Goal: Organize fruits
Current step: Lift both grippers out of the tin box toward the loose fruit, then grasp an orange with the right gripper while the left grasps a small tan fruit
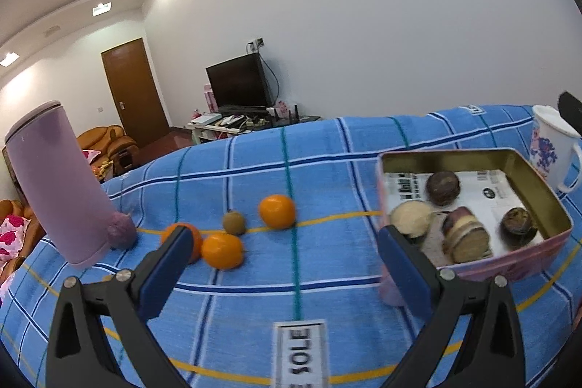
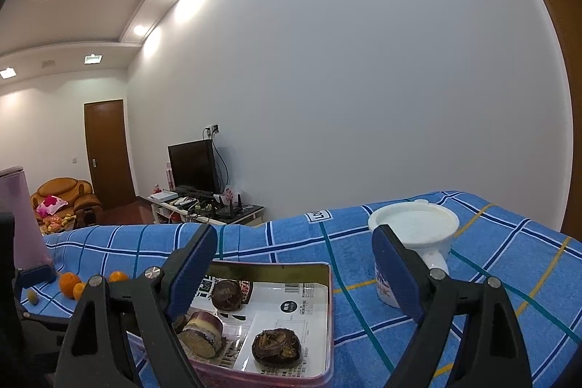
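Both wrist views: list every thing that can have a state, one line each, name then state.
Tin box: open, no lid on, dark items inside.
White cup: upright, lid on.
Purple container: standing, lid on.
Oranges: three loose on the blue cloth, outside the tin box.
Left gripper: open, empty.
Right gripper: open, empty.
Door: shut.
TV: off.

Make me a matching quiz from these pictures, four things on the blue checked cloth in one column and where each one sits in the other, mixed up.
Things:
1. round orange fruits
2. small brown-green kiwi
3. white floral plastic mug
4. dark wrinkled round fruit

Places:
A. inside the open rectangular metal tin
B. beyond the tin's far right corner
C. among the oranges
D. loose on the cloth between the tall lilac cylinder and the tin

Pairs: 1-D, 2-C, 3-B, 4-A
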A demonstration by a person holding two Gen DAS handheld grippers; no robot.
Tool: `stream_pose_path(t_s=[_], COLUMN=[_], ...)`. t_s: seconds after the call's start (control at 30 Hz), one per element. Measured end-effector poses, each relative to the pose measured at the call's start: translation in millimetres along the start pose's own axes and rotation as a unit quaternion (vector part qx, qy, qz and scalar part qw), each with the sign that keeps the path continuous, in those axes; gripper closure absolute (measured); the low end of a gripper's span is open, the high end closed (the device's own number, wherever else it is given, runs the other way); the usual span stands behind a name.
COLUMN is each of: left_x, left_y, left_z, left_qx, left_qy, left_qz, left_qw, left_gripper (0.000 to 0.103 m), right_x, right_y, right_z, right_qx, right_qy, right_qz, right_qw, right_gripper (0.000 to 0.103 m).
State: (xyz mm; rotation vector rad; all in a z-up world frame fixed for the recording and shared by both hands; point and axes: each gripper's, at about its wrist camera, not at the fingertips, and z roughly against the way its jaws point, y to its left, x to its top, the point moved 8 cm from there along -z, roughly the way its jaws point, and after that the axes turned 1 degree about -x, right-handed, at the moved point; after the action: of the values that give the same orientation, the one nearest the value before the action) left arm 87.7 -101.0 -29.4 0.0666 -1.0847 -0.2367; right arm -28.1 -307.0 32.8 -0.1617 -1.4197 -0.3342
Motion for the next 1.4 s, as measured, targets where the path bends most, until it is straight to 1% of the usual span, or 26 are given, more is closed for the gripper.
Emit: stream_pose_path(t_s=[0.23,0.33,0.53,0.73,0.87,1.0,1.07,1.17,1.27,1.33,1.4], left_x=[-1.3,-3.2,-7.7,-16.9,-24.2,-37.5,-43.6,-55.8,-68.4,-77.0,-87.0], left_y=[31.5,47.8,81.7,114.6,136.0,157.1,168.5,184.7,200.8,209.8,217.6], left_z=[-0.3,-1.3,-7.2,-17.8,-26.0,-34.7,-38.3,-45.4,-53.7,-60.2,-67.7], left_qx=[0.021,0.025,0.045,0.057,0.079,0.095,0.096,0.086,0.08,0.072,0.058], left_qy=[-0.011,-0.009,-0.002,0.021,0.044,0.078,0.092,0.121,0.148,0.167,0.189], left_qz=[0.017,0.033,0.056,0.083,0.085,0.08,0.085,0.101,0.128,0.15,0.184], left_qw=[0.9996,0.9991,0.9974,0.9947,0.9923,0.9893,0.9875,0.9837,0.9774,0.9718,0.963], left_gripper=[0.0,0.0,0.0,0.0,0.0,0.0,0.0,0.0,0.0,0.0,0.001], right_x=[-8.0,-13.8,-24.0,-33.5,-36.3,-40.4,-43.0,-48.9,-58.1,-68.4,-79.9], right_y=[12.6,24.3,62.1,110.9,136.6,160.4,171.4,190.5,212.4,228.3,244.6], right_z=[-5.6,-7.9,-6.4,-4.4,-3.6,-7.6,-9.3,-12.2,-18.4,-24.7,-32.7], right_qx=[0.007,0.015,0.042,0.076,0.093,0.108,0.116,0.131,0.148,0.162,0.179], right_qy=[0.03,0.046,0.064,0.074,0.074,0.084,0.088,0.104,0.131,0.161,0.193], right_qz=[0.002,0.01,0.044,0.067,0.076,0.078,0.079,0.083,0.096,0.107,0.113], right_qw=[1.0,0.999,0.996,0.992,0.99,0.988,0.986,0.982,0.975,0.968,0.958], right_gripper=[0.015,0.015,0.015,0.015,0.015,0.015,0.015,0.015,0.015,0.015,0.015])
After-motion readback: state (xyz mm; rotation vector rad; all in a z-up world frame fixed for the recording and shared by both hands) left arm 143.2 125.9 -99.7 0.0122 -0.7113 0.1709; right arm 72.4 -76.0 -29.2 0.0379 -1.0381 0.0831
